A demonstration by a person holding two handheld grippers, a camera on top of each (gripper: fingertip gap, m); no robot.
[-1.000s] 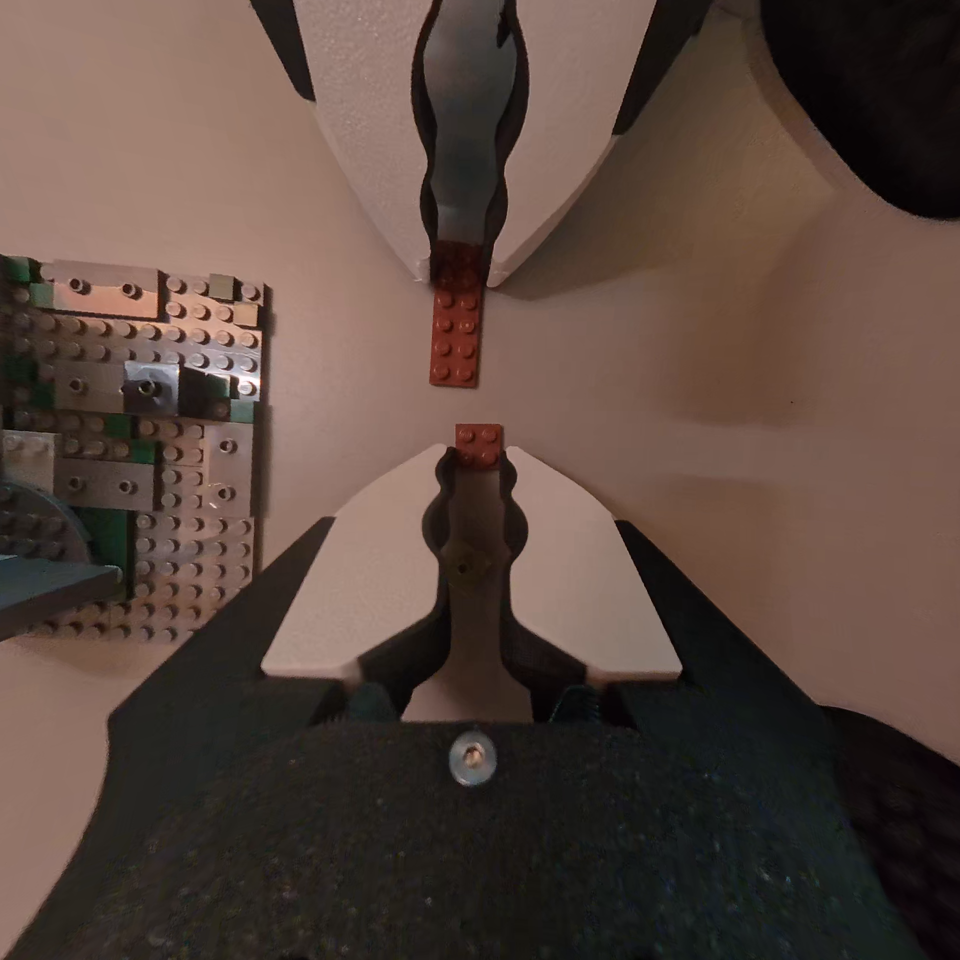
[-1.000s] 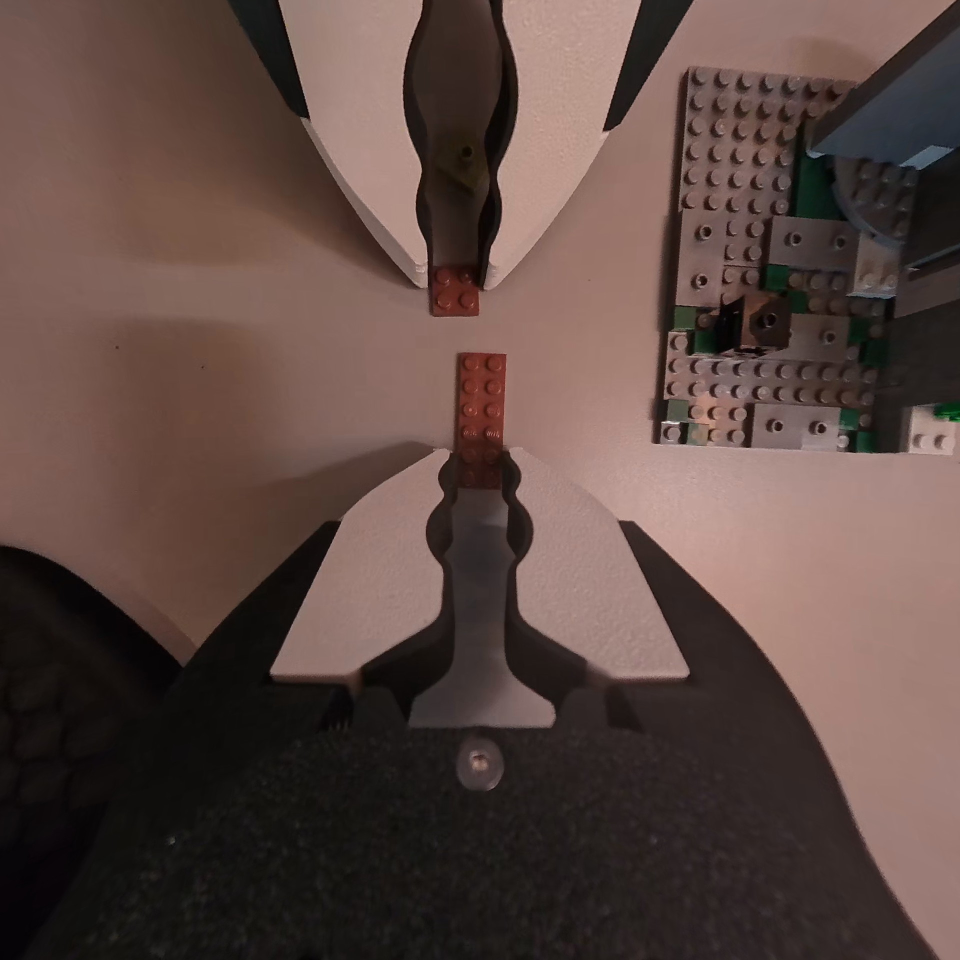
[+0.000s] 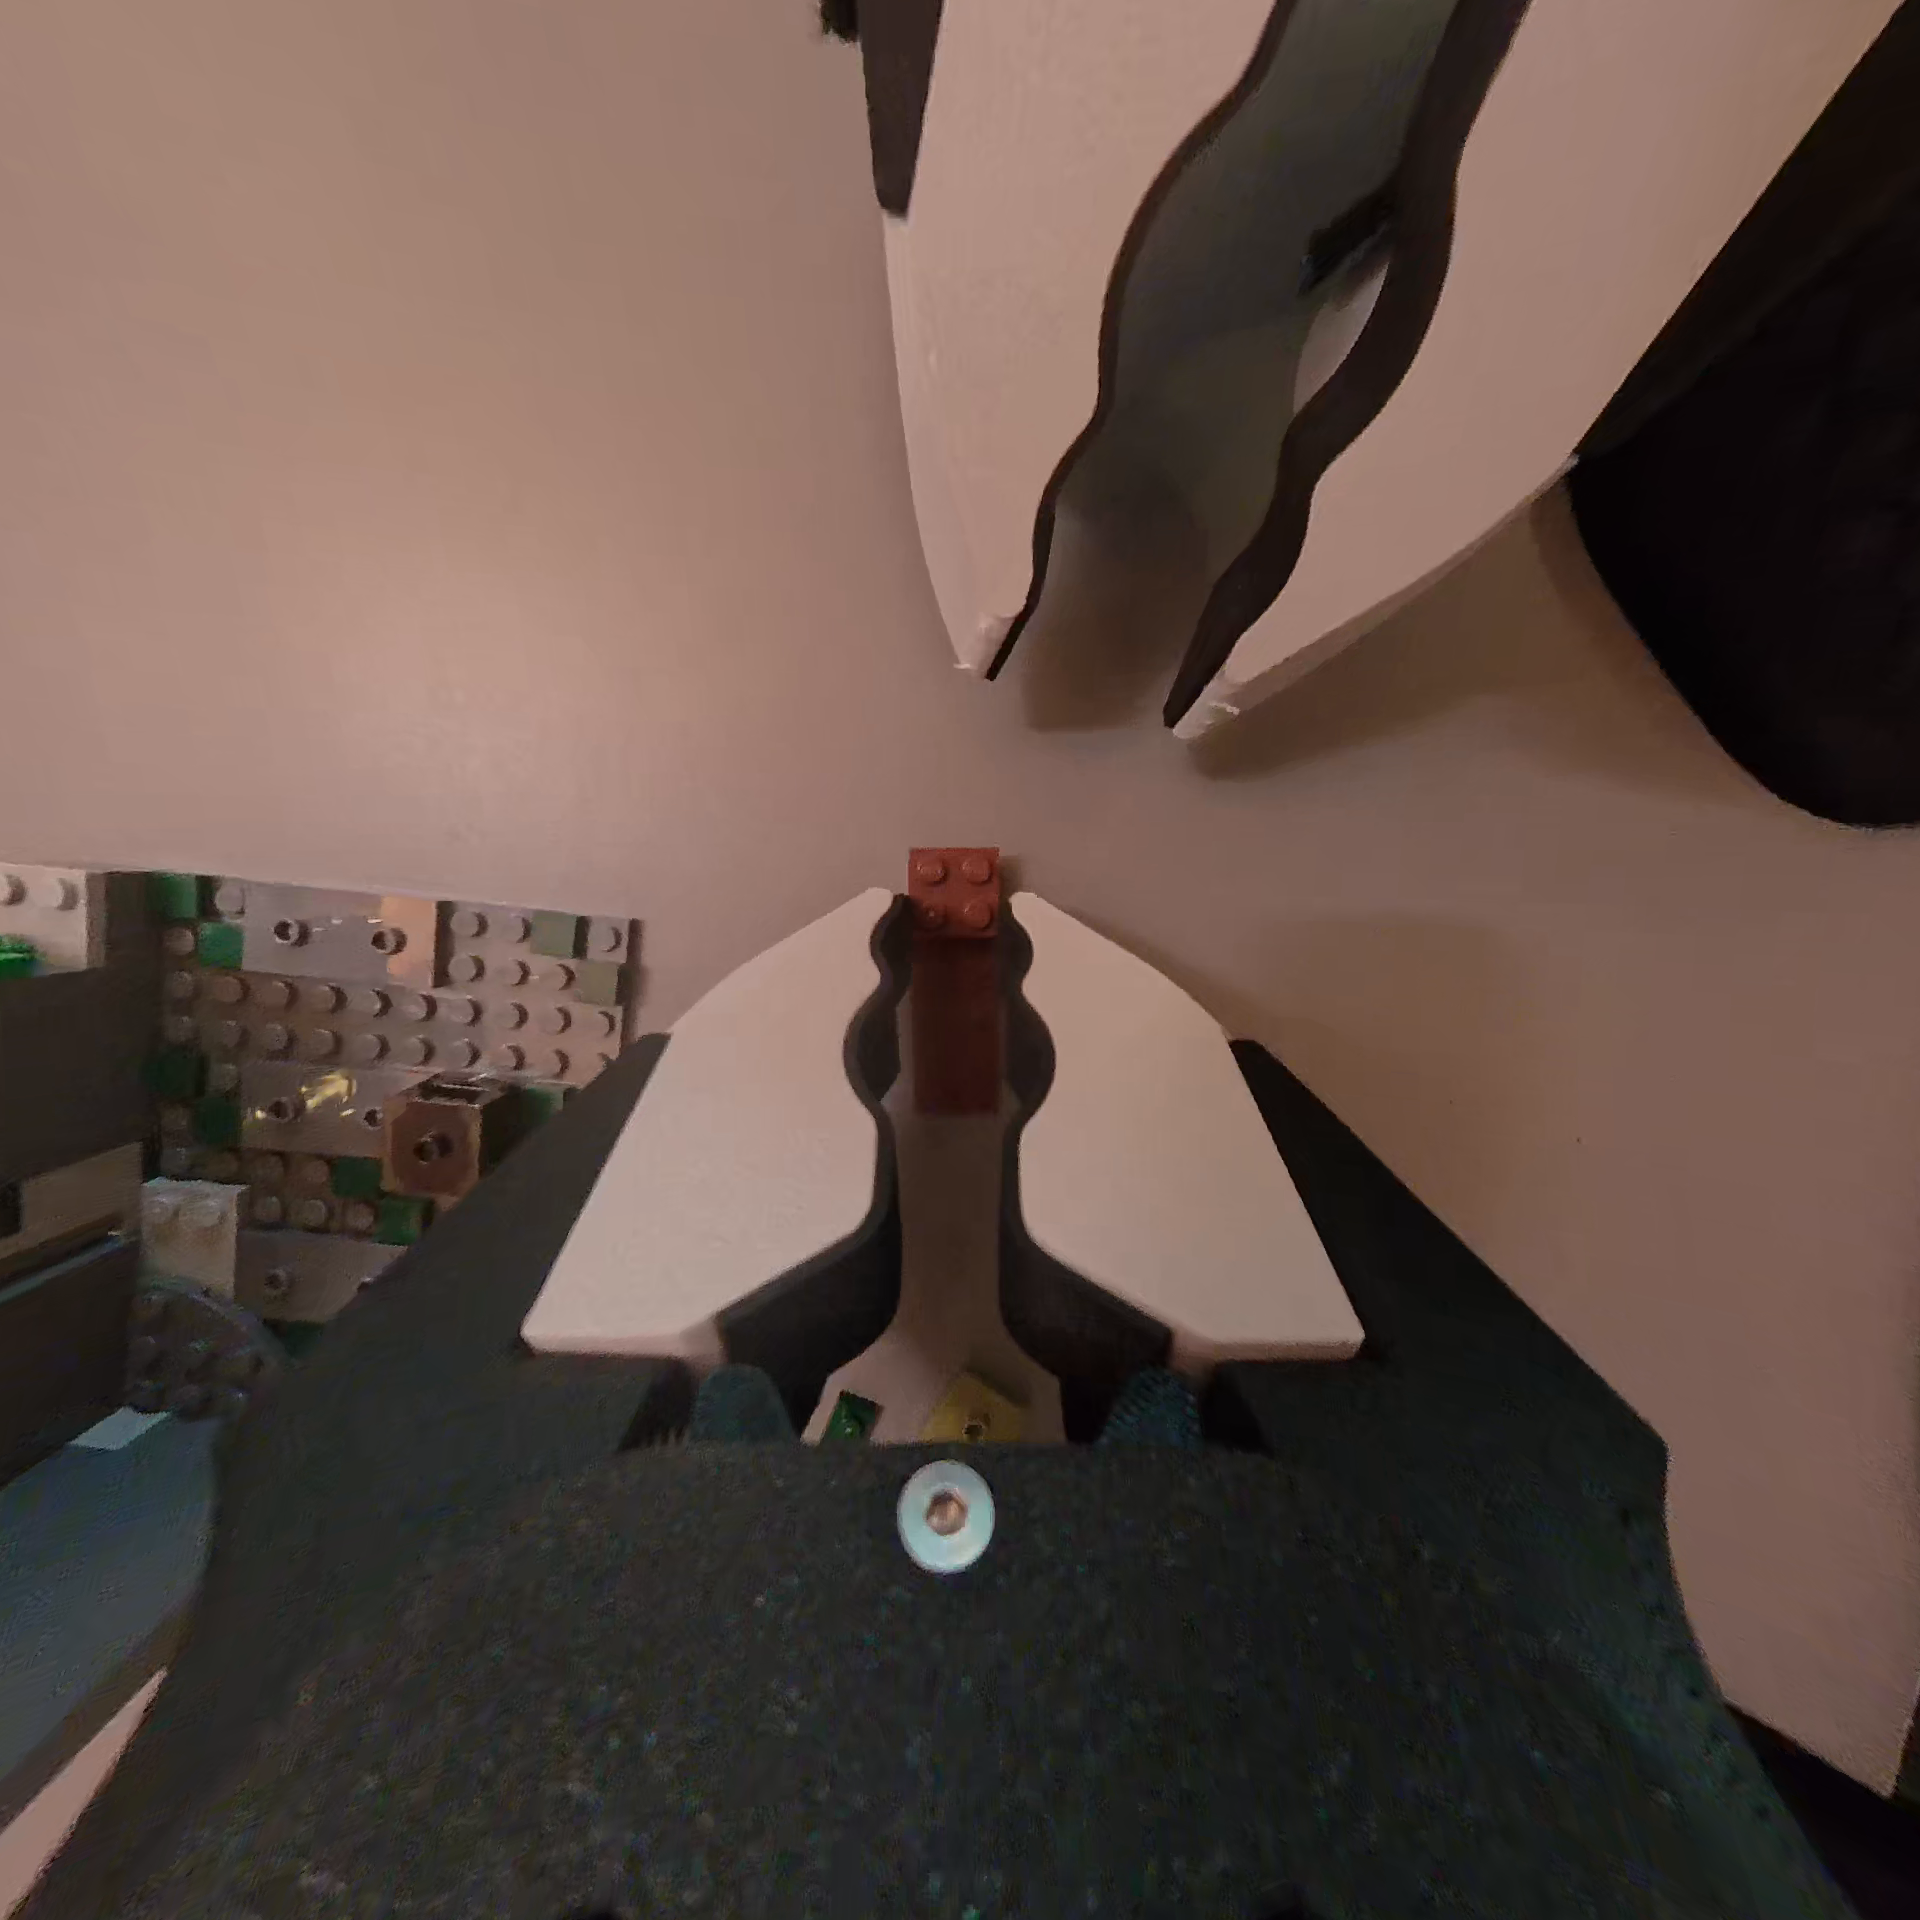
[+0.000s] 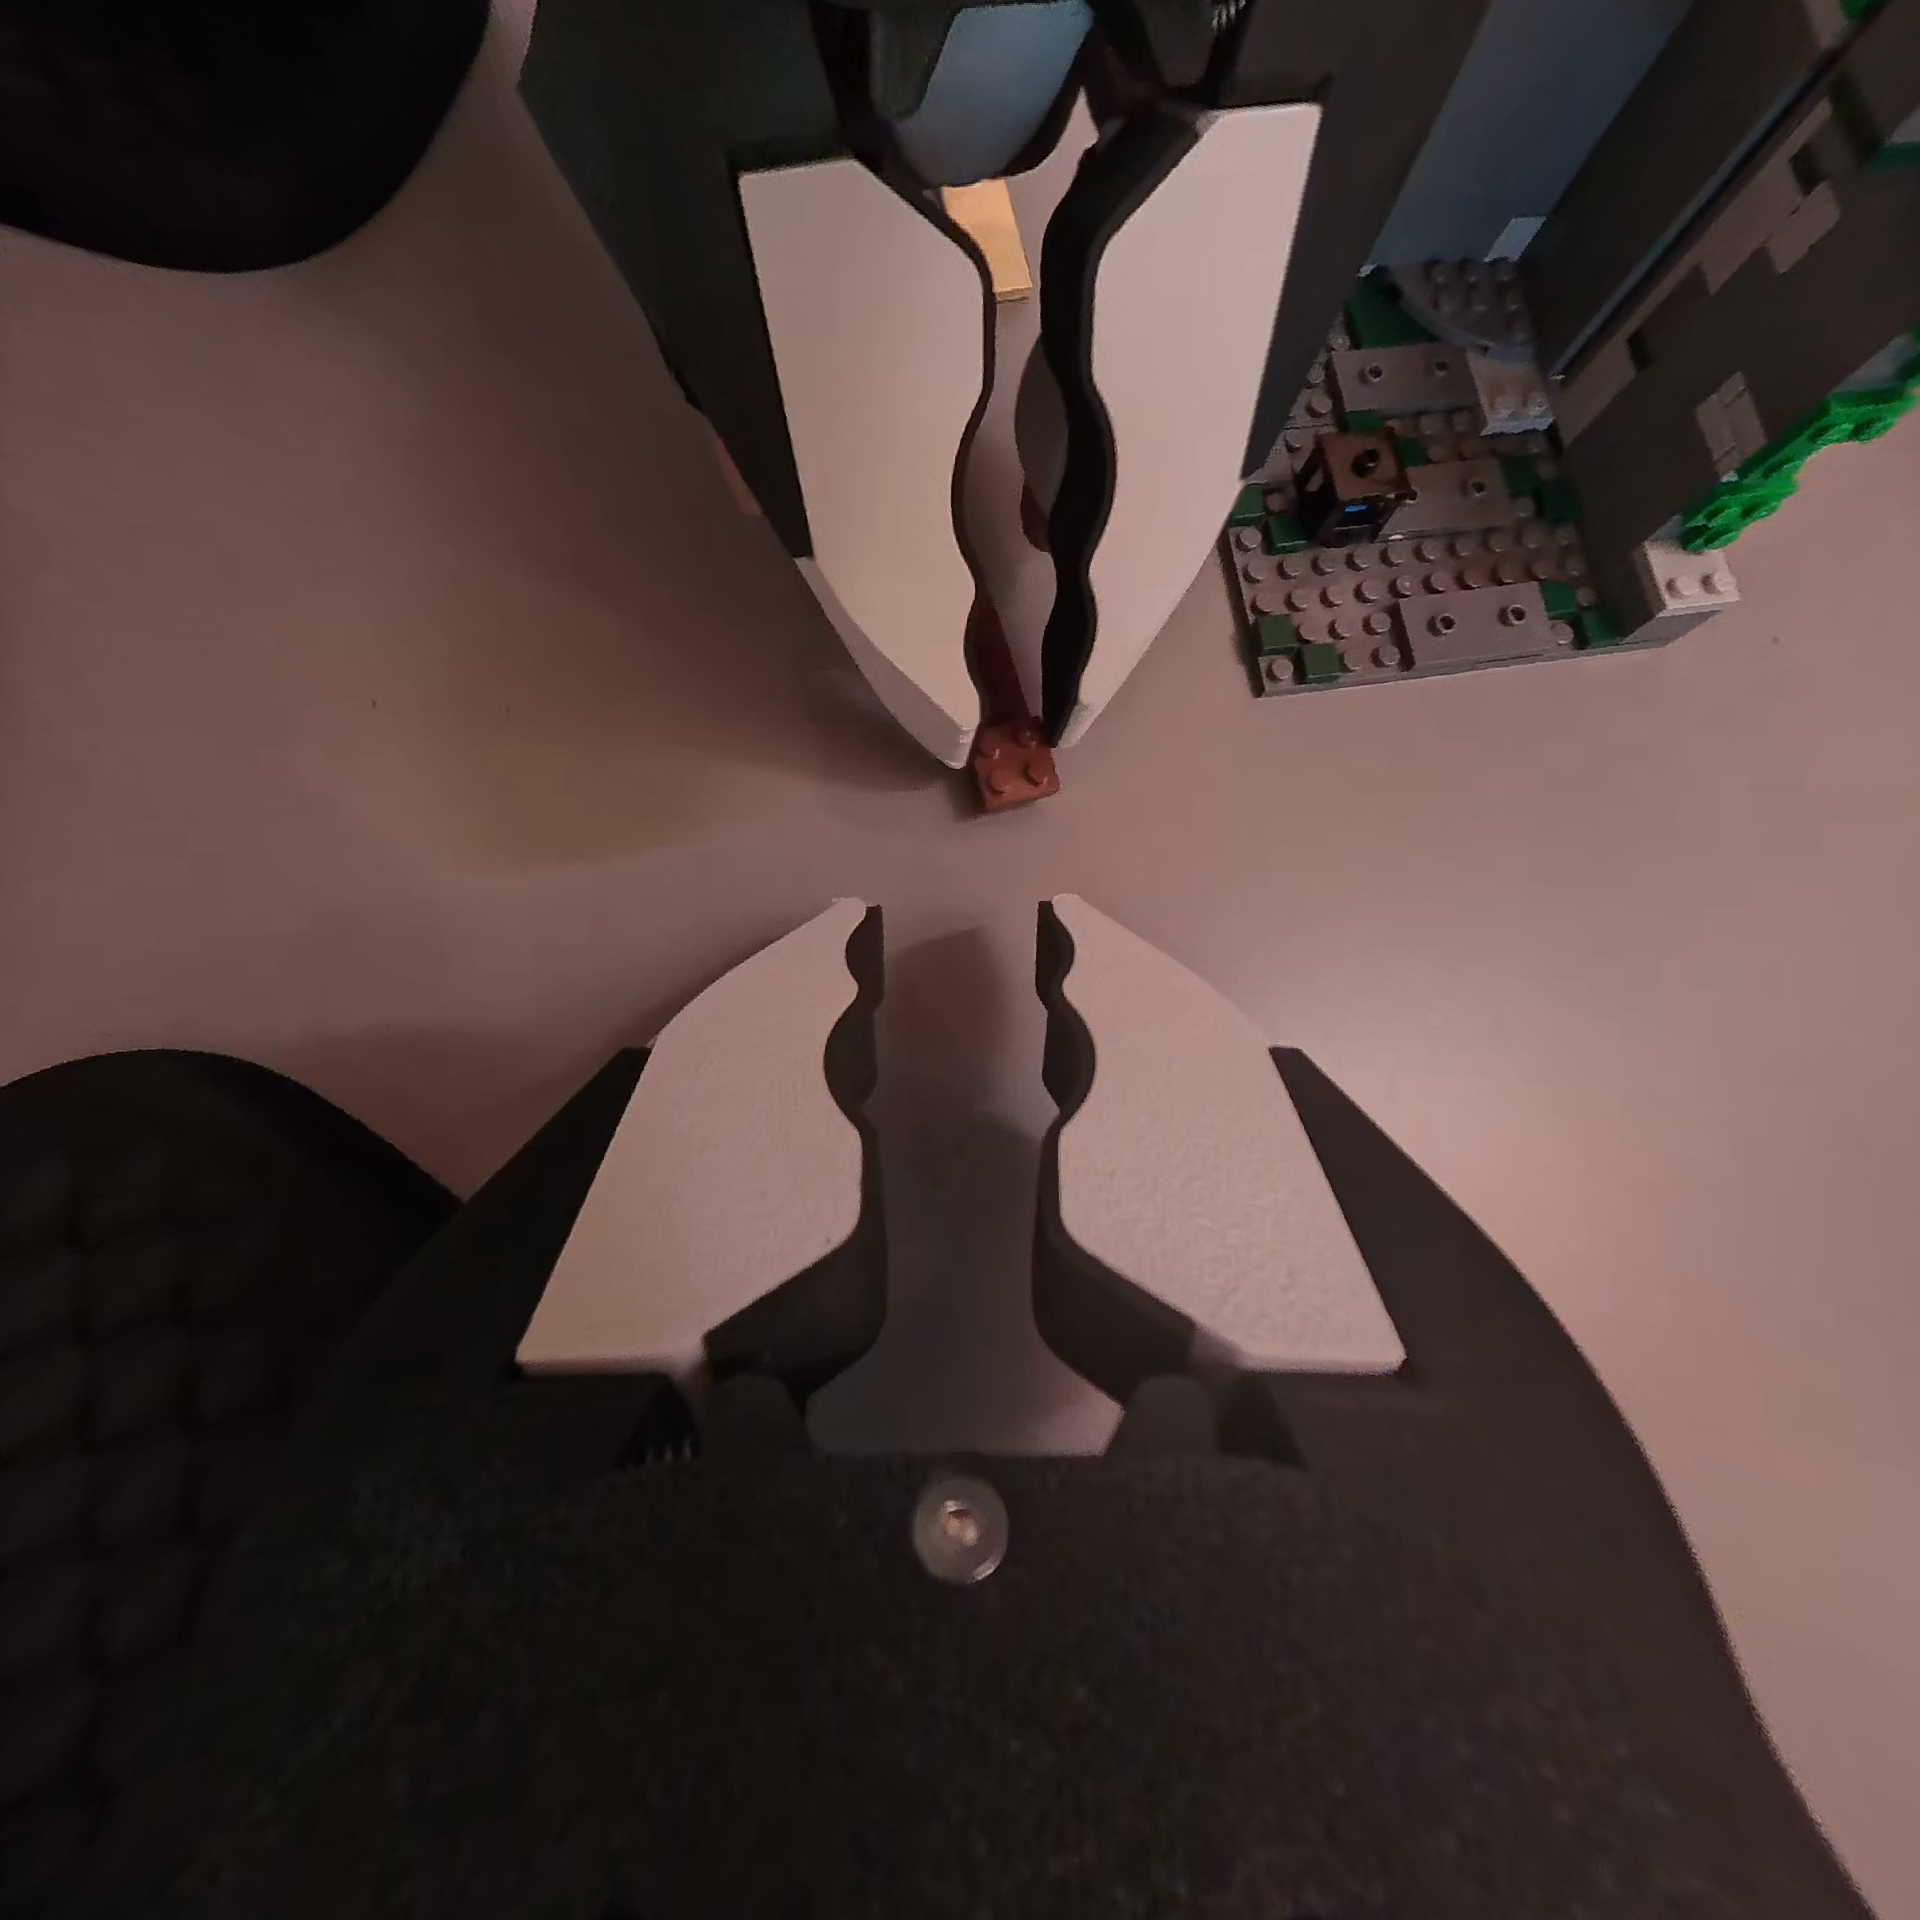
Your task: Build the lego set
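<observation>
My left gripper is shut on brown Lego plates. A small two-by-two brown plate sticks out past the fingertips. A long brown plate runs back from it between the fingers. Whether the two are joined is hidden. In the right wrist view the left gripper points toward me with the small brown plate at its tip, just above the table. My right gripper is open and empty, a short way from that plate. It also shows in the left wrist view, jaws apart, at the upper right.
The grey and green Lego build sits left of the left gripper, and on the right in the right wrist view. Dark rounded objects lie at the table's edges. Small green and yellow pieces show under the left gripper. Spacing between my two grippers at the tips: around 4 cm.
The right gripper has let go of the long brown plate, opened and drawn back. That plate now sits in the left gripper with the small one. The left gripper has shifted nearer the build.
</observation>
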